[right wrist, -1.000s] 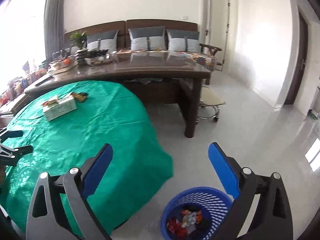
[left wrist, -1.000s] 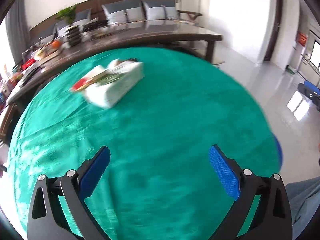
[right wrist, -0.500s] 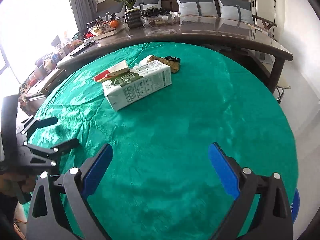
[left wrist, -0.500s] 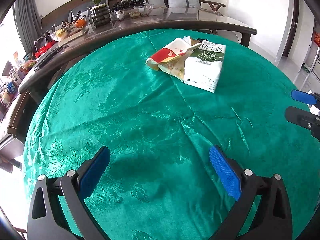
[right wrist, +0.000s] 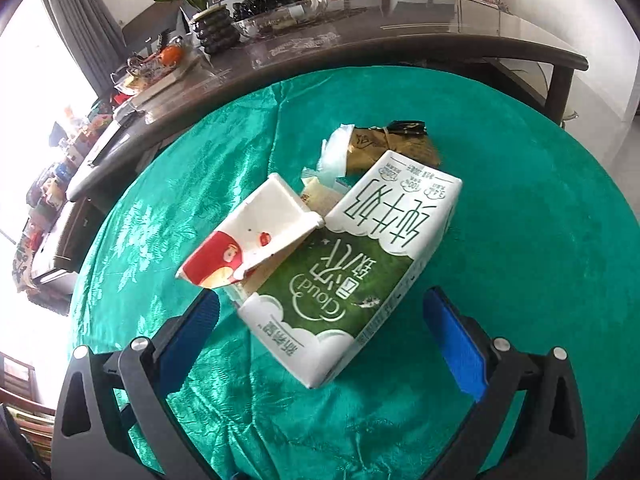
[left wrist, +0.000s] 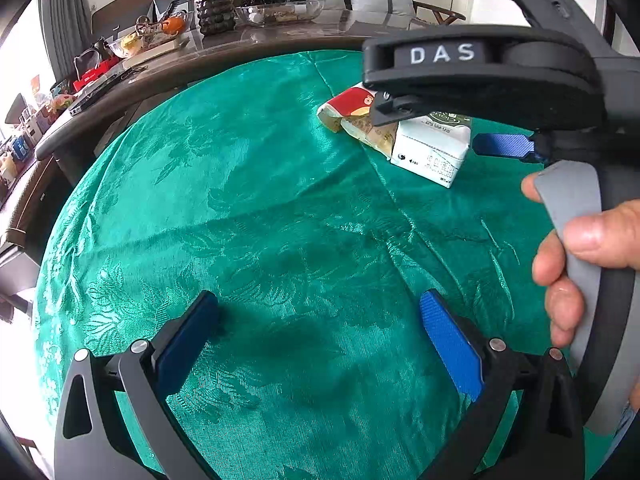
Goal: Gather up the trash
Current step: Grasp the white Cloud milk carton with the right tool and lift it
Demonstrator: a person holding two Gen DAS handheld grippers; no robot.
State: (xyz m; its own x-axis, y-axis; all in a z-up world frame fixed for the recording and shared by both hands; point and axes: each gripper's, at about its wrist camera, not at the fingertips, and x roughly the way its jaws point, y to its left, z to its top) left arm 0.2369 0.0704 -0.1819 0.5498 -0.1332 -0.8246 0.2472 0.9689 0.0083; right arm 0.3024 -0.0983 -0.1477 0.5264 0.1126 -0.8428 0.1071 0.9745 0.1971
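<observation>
I am watching the right gripper (right wrist: 320, 336) closing in on the pile: a second ago its camera was looking down at a blue basket of wrappers on the floor, half a second ago the litter sat far up the frame, and now the green and white carton (right wrist: 352, 268) is filling the middle of the right wrist view, its near end lying between the wide-open blue pads (right wrist: 452, 344), which are touching nothing yet. In the left wrist view the right tool is now crossing the upper right of the frame, covering part of the carton (left wrist: 430, 152), with my right hand (left wrist: 576, 264) on its grey trigger. I am reading this as the approach to a pick, with the carton the likely first target.

The left gripper (left wrist: 320, 344) is hanging spread apart and empty over bare cloth at the bottom of its frame, well apart from the trash.

A red and white box (right wrist: 256, 236) is leaning on the carton's left edge, and a brown wrapper (right wrist: 392, 148) and a clear plastic scrap (right wrist: 336, 152) are lying just behind it, so a grasp may drag them.

Everything is resting on a round table under a shiny green cloth (right wrist: 520, 240). Behind it, along the top of both frames, a long dark table (right wrist: 400, 44) is carrying a potted plant (right wrist: 208, 20), bowls and clutter, with a cushioned sofa beyond.
</observation>
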